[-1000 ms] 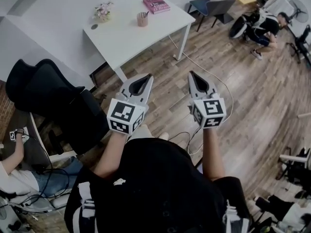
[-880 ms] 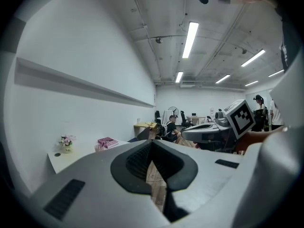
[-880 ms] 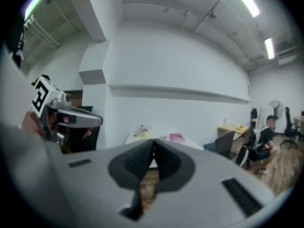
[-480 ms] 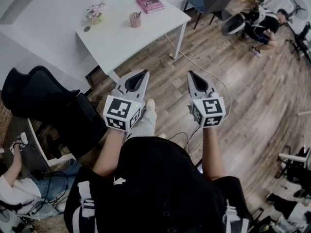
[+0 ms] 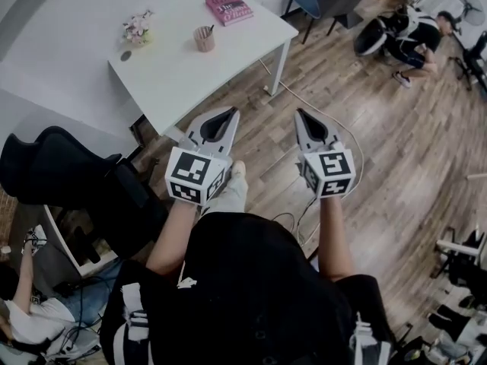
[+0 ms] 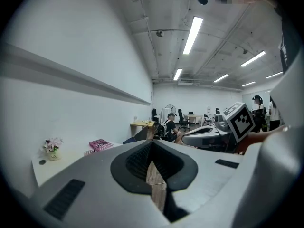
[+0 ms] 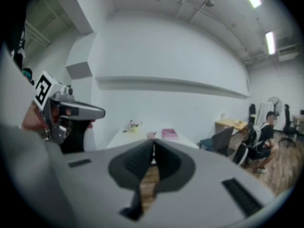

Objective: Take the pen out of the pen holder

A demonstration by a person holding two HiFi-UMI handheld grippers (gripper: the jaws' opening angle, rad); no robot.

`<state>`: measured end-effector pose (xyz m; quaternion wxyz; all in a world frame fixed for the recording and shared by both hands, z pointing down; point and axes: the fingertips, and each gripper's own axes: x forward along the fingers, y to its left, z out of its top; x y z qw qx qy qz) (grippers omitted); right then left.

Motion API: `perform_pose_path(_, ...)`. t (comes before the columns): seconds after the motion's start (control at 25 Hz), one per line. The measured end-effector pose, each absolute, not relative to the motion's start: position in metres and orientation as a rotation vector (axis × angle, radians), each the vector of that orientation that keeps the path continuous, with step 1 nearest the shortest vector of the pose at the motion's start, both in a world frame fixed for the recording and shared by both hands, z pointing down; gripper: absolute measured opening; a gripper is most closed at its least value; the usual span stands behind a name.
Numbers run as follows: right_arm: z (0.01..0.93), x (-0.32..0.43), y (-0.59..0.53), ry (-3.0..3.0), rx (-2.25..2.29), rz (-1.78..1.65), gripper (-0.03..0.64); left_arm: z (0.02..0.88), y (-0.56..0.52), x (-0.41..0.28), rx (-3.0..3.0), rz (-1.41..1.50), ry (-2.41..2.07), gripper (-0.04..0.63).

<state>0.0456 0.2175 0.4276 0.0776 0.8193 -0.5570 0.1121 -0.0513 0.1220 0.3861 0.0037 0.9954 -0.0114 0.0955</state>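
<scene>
The pen holder [image 5: 203,38], a small pinkish cup with a dark pen [image 5: 207,30] standing in it, sits on the white table [image 5: 190,74] far ahead of both grippers. My left gripper [image 5: 231,113] and right gripper [image 5: 299,113] hang side by side over the wood floor, short of the table's near corner, both shut and empty. In the right gripper view the pen holder [image 7: 151,136] shows just above the closed tips of the right gripper [image 7: 153,144]. In the left gripper view the pen holder [image 6: 88,152] is a small shape left of the left gripper [image 6: 152,144].
On the table are a pink book [image 5: 228,7], a small flower pot [image 5: 137,29] and a dark round disc [image 5: 125,55]. A black office chair [image 5: 68,166] stands at the left. A cable [image 5: 335,124] runs across the floor. A person [image 5: 411,40] sits at the upper right, near grey chairs [image 5: 327,6].
Both grippers have moved forward together toward the table, staying shut. In the head view the table has slid left and the black chair lies further back.
</scene>
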Motion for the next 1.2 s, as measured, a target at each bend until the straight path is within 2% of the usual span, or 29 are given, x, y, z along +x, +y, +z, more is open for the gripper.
perform_pose_path(0.76, 0.429, 0.154, 0.051, -1.621, 2.431, 0.399, 0.034, 0.387, -0.047, 0.065, 3.064, 0.293, -0.002, 0.018)
perform_pose_path(1.2, 0.443, 0.182, -0.01, -1.658, 2.359, 0.442, 0.034, 0.396, -0.099, 0.099, 3.037, 0.297, -0.031, 0.018)
